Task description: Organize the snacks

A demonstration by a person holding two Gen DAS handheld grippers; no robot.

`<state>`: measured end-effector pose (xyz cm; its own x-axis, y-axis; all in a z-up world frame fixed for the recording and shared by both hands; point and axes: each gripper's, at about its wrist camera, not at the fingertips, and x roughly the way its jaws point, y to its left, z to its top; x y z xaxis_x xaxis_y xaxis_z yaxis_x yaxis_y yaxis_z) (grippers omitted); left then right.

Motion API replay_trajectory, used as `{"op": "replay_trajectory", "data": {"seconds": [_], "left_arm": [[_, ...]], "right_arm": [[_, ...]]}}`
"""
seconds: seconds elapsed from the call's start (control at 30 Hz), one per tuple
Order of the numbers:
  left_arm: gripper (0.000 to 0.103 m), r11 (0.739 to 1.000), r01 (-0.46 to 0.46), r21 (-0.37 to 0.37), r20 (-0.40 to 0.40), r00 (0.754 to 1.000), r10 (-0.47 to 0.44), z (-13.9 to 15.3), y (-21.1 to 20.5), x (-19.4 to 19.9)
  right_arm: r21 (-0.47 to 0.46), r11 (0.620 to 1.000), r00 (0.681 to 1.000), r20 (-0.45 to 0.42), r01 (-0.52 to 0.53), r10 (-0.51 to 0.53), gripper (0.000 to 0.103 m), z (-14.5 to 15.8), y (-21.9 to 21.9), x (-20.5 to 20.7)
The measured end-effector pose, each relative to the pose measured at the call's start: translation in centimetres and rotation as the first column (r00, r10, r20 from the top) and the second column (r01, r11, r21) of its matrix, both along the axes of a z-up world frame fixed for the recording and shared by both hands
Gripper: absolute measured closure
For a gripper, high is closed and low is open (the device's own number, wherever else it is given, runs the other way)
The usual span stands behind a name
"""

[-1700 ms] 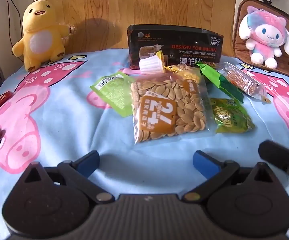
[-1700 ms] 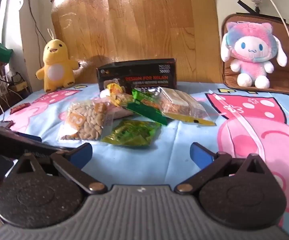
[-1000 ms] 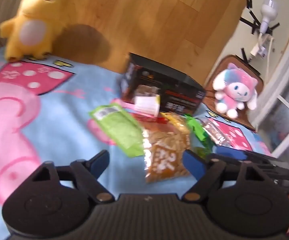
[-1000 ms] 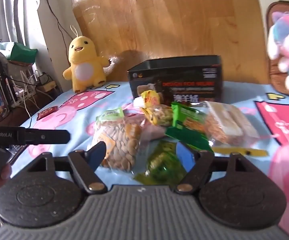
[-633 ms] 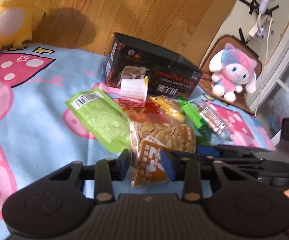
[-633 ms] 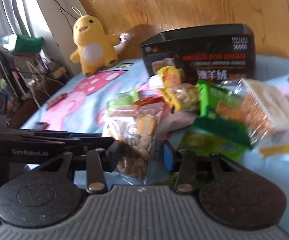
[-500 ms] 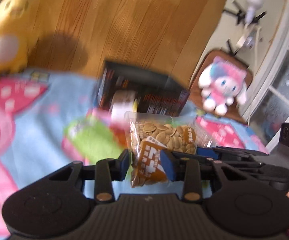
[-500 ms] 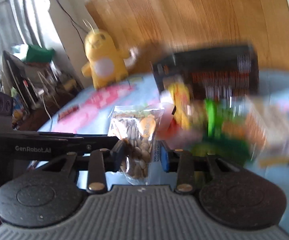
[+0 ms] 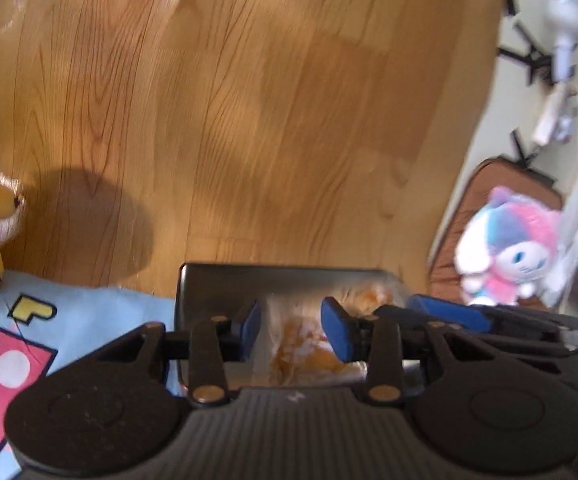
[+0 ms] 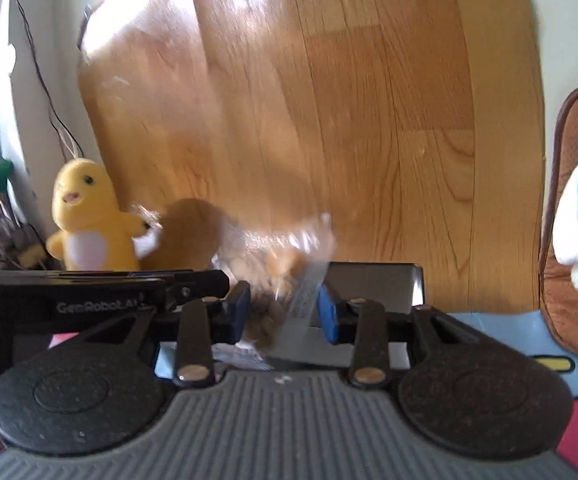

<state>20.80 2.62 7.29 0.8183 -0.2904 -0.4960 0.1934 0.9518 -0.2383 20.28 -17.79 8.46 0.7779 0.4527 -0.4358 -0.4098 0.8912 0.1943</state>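
Both grippers grip the same clear bag of pumpkin seeds, which is blurred with motion. My left gripper [image 9: 291, 330] is shut on the seed bag [image 9: 301, 344] and holds it over the open black box [image 9: 217, 284]. My right gripper [image 10: 283, 312] is shut on the seed bag [image 10: 277, 280] from the other side, also above the black box [image 10: 373, 280]. The other snack packs are hidden below both views.
A yellow duck plush [image 10: 85, 224] stands at the left against the wooden board [image 9: 249, 120]. A pink and blue plush [image 9: 509, 248] sits on a brown cushion at the right. The blue cartoon cloth [image 9: 29, 320] covers the table.
Both grippers closed on the seed bag, lifted it off the pile and carried it forward and up to above the black box. The snack pile dropped out of view.
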Motion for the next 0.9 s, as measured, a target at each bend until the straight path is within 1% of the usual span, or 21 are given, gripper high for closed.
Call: {"op": "replay_trajectory", "data": {"seconds": [0.07, 0.1, 0.17, 0.23, 0.3, 0.33, 0.4, 0.43, 0.5, 0.57, 0.63, 0.67, 0.7, 0.77, 0.83, 0.87, 0.9], "left_arm": [[0.069, 1.000, -0.007, 0.007, -0.018, 1.000, 0.007, -0.3, -0.1, -0.2], [0.067, 1.000, -0.002, -0.004, -0.009, 1.000, 0.002, -0.4, 0.2, -0.9], [0.066, 1.000, 0.002, -0.016, 0.042, 0.999, -0.002, 0.0, 0.6, -3.3], [0.066, 1.000, 0.012, -0.010, 0.080, 0.997, -0.011, 0.0, 0.6, -5.6], [0.066, 1.000, 0.020, 0.008, 0.080, 0.997, -0.021, -0.4, 0.1, -7.8], [0.064, 1.000, 0.027, 0.014, 0.073, 0.997, -0.028, -0.7, -0.2, -8.8], [0.062, 0.999, 0.043, 0.027, 0.045, 0.998, -0.045, -1.5, -1.0, -10.3], [0.062, 0.998, 0.056, 0.031, 0.032, 0.998, -0.057, -1.8, -1.5, -10.8], [0.061, 0.995, 0.091, 0.027, 0.000, 0.996, -0.091, -2.3, -2.4, -11.8], [0.060, 0.992, 0.125, 0.003, -0.041, 0.991, -0.125, -2.5, -3.0, -11.9], [0.060, 0.988, 0.150, -0.021, -0.076, 0.986, -0.151, -2.7, -3.6, -12.3], [0.060, 0.987, 0.159, -0.036, -0.086, 0.983, -0.161, -2.6, -3.7, -12.3], [0.060, 0.984, 0.169, -0.056, -0.097, 0.980, -0.174, -2.6, -3.9, -12.3], [0.055, 0.981, 0.175, -0.084, -0.111, 0.977, -0.184, -2.5, -4.0, -12.5], [0.045, 0.978, 0.190, -0.089, -0.111, 0.974, -0.199, -2.4, -4.3, -12.7], [0.043, 0.978, 0.193, -0.081, -0.113, 0.973, -0.202, -2.3, -4.7, -12.8], [0.039, 0.978, 0.195, -0.072, -0.118, 0.972, -0.202, -2.2, -5.1, -12.8]], "right_arm": [[0.001, 1.000, 0.999, 0.013, 0.029, -0.029, 0.056, -0.1, -0.9, -0.7], [0.017, 0.999, 0.999, 0.021, 0.035, -0.036, 0.056, 0.2, -1.5, -1.4], [0.068, 0.997, 0.998, 0.046, 0.029, -0.032, 0.055, 0.6, -3.4, -3.5], [0.082, 0.996, 0.997, 0.061, 0.030, -0.035, 0.051, 0.6, -4.9, -5.6], [0.090, 0.995, 0.998, 0.044, 0.037, -0.041, 0.044, 0.1, -5.9, -7.3], [0.088, 0.996, 0.999, 0.025, 0.029, -0.032, 0.042, -0.6, -6.5, -8.2], [0.049, 0.998, 0.999, -0.009, 0.038, -0.037, 0.032, -1.6, -6.9, -9.8], [0.013, 0.999, 0.999, -0.018, 0.050, -0.050, 0.030, -2.3, -6.9, -10.5], [-0.062, 0.997, 0.998, -0.044, 0.050, -0.053, 0.021, -3.7, -6.8, -11.2], [-0.102, 0.992, 0.992, -0.089, 0.080, -0.089, 0.020, -4.8, -6.9, -10.8], [-0.057, 0.995, 0.988, -0.131, 0.078, -0.085, 0.022, -5.3, -7.5, -10.3], [-0.039, 0.997, 0.987, -0.142, 0.072, -0.077, 0.030, -5.3, -8.1, -10.8], [-0.014, 0.998, 0.986, -0.157, 0.062, -0.063, 0.035, -5.0, -8.3, -10.9], [0.113, 0.993, 0.975, -0.221, 0.035, -0.009, 0.036, -5.1, -9.7, -11.1], [0.213, 0.976, 0.964, -0.267, 0.045, 0.014, 0.037, -5.5, -11.0, -11.5], [0.261, 0.964, 0.957, -0.288, 0.052, 0.026, 0.037, -5.7, -11.6, -12.1], [0.331, 0.942, 0.945, -0.323, 0.061, 0.052, 0.037, -6.0, -12.2, -12.6]]}}
